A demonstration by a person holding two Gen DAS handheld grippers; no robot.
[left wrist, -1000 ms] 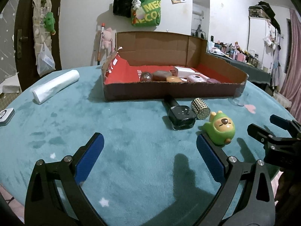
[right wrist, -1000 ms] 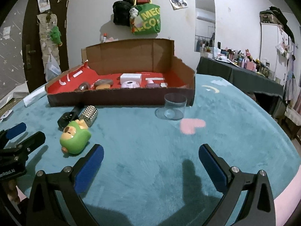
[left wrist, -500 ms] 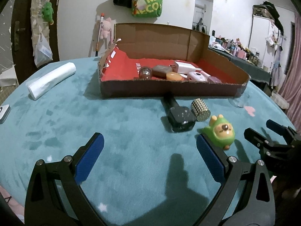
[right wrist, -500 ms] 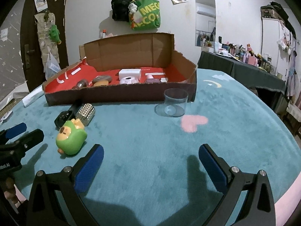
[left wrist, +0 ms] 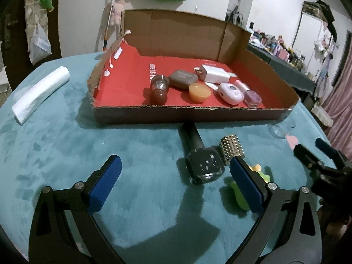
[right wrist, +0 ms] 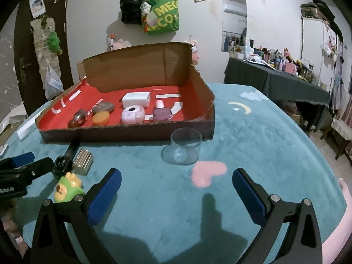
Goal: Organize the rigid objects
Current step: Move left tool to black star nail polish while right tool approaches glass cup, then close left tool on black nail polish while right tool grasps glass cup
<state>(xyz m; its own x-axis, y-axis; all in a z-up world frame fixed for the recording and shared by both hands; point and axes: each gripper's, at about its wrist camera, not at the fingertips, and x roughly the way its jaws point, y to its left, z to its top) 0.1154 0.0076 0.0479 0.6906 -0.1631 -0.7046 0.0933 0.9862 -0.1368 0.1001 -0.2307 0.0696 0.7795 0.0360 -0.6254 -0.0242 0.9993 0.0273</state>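
the left gripper point(left wrist: 175, 181) is hovering wide apart over the teal table point(left wrist: 66, 154), the black bottle point(left wrist: 203, 167), studded roller point(left wrist: 232, 149) and green toy point(right wrist: 68, 187) are lying before the cardboard box point(right wrist: 132, 132), and the right gripper point(right wrist: 176, 189) is gaping empty near the clear cup point(right wrist: 184, 145).

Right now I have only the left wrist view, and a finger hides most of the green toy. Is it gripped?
Observer: No. The toy lies on the cloth, outside the left gripper.
Operator: And the cup at my right edge?
Observer: The cup stands upright and empty, just in front of the box corner.
Operator: The right gripper?
Observer: The right gripper is open with nothing between its fingers, short of the cup.
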